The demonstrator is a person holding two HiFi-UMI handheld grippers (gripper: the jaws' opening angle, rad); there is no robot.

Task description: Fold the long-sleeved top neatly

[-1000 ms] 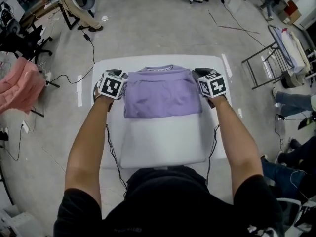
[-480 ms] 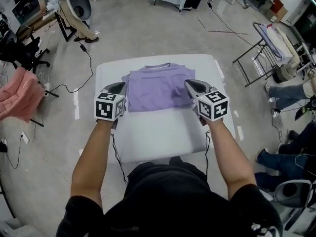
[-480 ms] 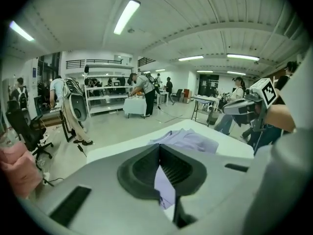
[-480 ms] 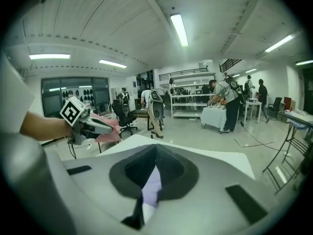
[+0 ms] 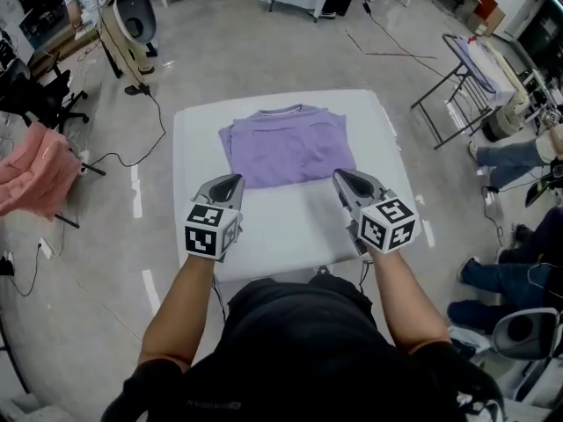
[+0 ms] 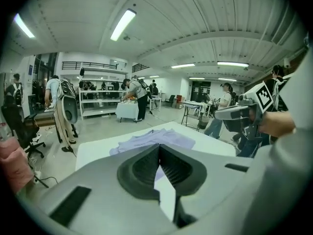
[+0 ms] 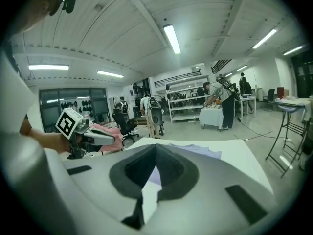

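The lilac long-sleeved top (image 5: pixel 288 148) lies folded into a rough rectangle on the far half of the white table (image 5: pixel 281 231), its neckline toward the far edge. Its near hem runs nearly straight across, and a few soft creases show in the cloth. No sleeve hangs out.

Both tools are on the near side of the table, clear of the garment. The left gripper (image 5: pixel 234 180) has its jaws pressed together with nothing between them; its own camera shows the two dark pads meeting at the tip, with only table and top beyond. The right gripper (image 5: pixel 339 176) is the same (pads closed on each other, empty), and it points toward the top's near right corner without touching it. The two grippers are level with each other and well apart.

Around the table there is grey floor with a black cable (image 5: pixel 132 152) trailing across it, a pink cloth (image 5: pixel 35 170) draped at the left, and a folding metal rack (image 5: pixel 457 82) at the right.
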